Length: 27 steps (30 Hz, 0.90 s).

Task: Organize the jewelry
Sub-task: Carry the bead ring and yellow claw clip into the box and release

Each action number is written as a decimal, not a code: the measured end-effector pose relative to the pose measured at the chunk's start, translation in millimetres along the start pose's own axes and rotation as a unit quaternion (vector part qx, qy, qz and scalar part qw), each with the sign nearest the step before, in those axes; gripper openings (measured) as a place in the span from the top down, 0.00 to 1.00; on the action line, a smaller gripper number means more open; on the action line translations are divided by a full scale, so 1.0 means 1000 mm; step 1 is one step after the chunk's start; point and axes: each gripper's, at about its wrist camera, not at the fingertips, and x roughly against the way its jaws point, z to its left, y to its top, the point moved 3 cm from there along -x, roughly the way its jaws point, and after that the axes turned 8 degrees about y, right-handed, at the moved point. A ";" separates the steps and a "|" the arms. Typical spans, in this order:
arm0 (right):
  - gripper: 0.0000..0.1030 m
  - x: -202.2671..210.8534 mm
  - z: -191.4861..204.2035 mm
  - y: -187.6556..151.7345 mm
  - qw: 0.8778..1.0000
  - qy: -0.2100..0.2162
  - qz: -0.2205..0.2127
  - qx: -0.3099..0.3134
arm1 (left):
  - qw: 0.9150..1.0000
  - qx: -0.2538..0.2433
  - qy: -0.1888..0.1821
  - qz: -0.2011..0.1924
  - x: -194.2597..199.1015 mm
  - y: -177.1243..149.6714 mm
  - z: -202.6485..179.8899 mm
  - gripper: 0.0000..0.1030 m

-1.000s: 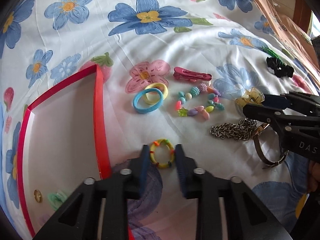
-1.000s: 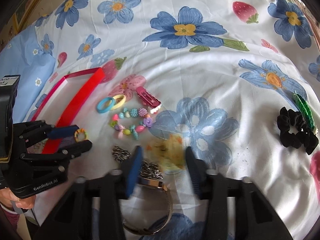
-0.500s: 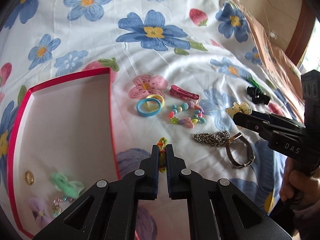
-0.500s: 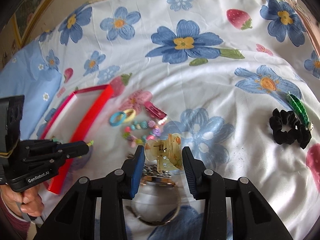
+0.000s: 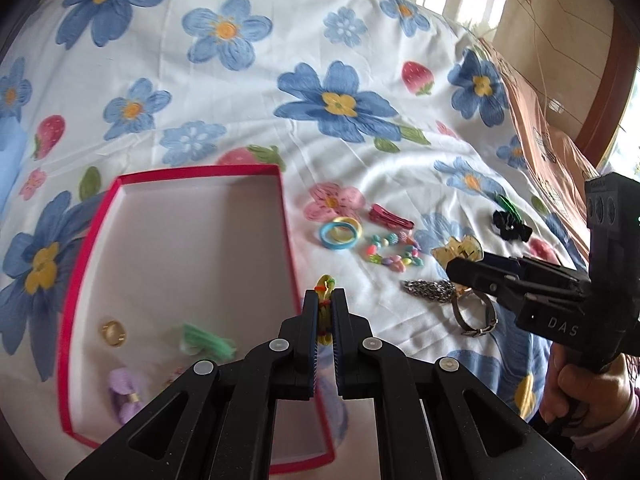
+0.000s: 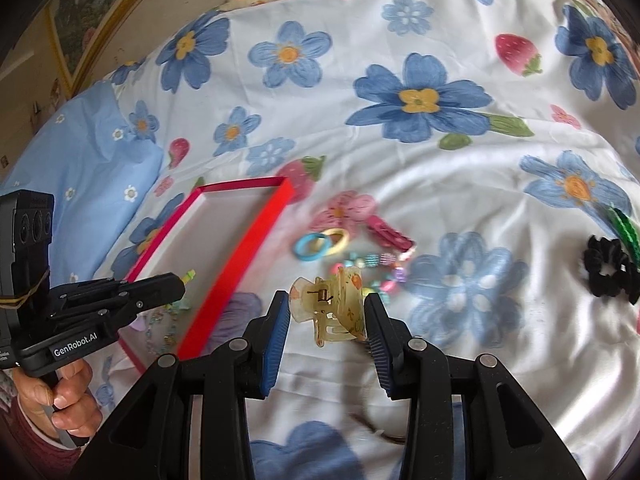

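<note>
Left hand-held gripper (image 5: 325, 312): jaws pressed together on a small multicoloured ring (image 5: 325, 286), which stands on edge between the pads, above the red box's right wall.

Right hand-held gripper (image 6: 325, 320): jaws partly apart, clamped on a translucent yellow claw clip (image 6: 334, 306) held clear of the bed.

Red box (image 5: 290, 240): shallow, white inside, lying on the bed to the left of the loose pieces. It holds a gold ring (image 5: 112, 332), a green hair tie (image 5: 206, 342) and a lilac bow (image 5: 124, 394), all in its near half.

Bed (image 5: 248, 92): covered with a white sheet printed with blue flowers and strawberries. Loose items on it, right of the box:
- blue ring (image 5: 336, 238) and yellow ring (image 5: 347, 226), overlapping;
- pink hair clip (image 5: 390, 218), just beyond them;
- bead bracelet (image 5: 394, 254), pastel, beside the rings;
- silver chain (image 5: 428, 290), touching a watch (image 5: 476, 316) with a metal band;
- black scrunchie (image 6: 610, 272), well apart toward the bed's right edge, with a green clip (image 6: 626, 232) against it.

A hand (image 6: 60, 396) grips the left tool's handle; another hand (image 5: 580, 392) grips the right.
</note>
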 end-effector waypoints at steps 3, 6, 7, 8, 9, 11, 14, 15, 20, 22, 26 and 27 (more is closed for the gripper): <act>0.63 -0.006 0.014 0.002 1.000 0.011 0.003 0.008 | 1.000 0.009 0.007 -0.005 0.007 -0.002 0.011 0.95; 0.63 -0.012 0.027 0.003 1.000 0.021 0.007 0.016 | 1.000 0.018 0.015 -0.009 0.013 -0.004 0.022 0.95; 0.63 -0.014 0.031 0.003 1.000 0.024 0.008 0.019 | 1.000 0.021 0.017 -0.009 0.015 -0.005 0.026 0.95; 0.63 -0.017 0.036 0.004 0.999 0.028 0.010 0.022 | 0.999 0.024 0.020 -0.010 0.017 -0.005 0.030 0.95; 0.63 -0.019 0.040 0.005 0.999 0.031 0.011 0.024 | 0.999 0.028 0.023 -0.011 0.018 -0.006 0.034 0.95; 0.63 -0.024 0.049 0.007 0.999 0.038 0.014 0.030 | 0.999 0.035 0.030 -0.012 0.021 -0.008 0.042 0.95; 0.63 -0.031 0.061 0.009 0.998 0.048 0.016 0.038 | 0.998 0.042 0.037 -0.014 0.025 -0.009 0.052 0.95; 0.63 -0.034 0.066 0.010 0.998 0.051 0.017 0.041 | 0.998 0.045 0.040 -0.014 0.026 -0.009 0.055 0.95; 0.63 -0.048 0.086 0.014 0.996 0.073 0.022 0.048 | 0.996 0.062 0.054 -0.017 0.029 -0.011 0.074 0.95; 0.63 -0.054 0.095 0.015 0.995 0.079 0.024 0.054 | 0.996 0.070 0.058 -0.016 0.028 -0.012 0.081 0.95; 0.63 -0.065 0.108 0.016 0.994 0.088 0.029 0.061 | 0.994 0.083 0.069 -0.014 0.028 -0.014 0.094 0.95; 0.63 -0.069 0.110 0.016 0.994 0.090 0.030 0.062 | 0.994 0.085 0.071 -0.013 0.025 -0.012 0.096 0.95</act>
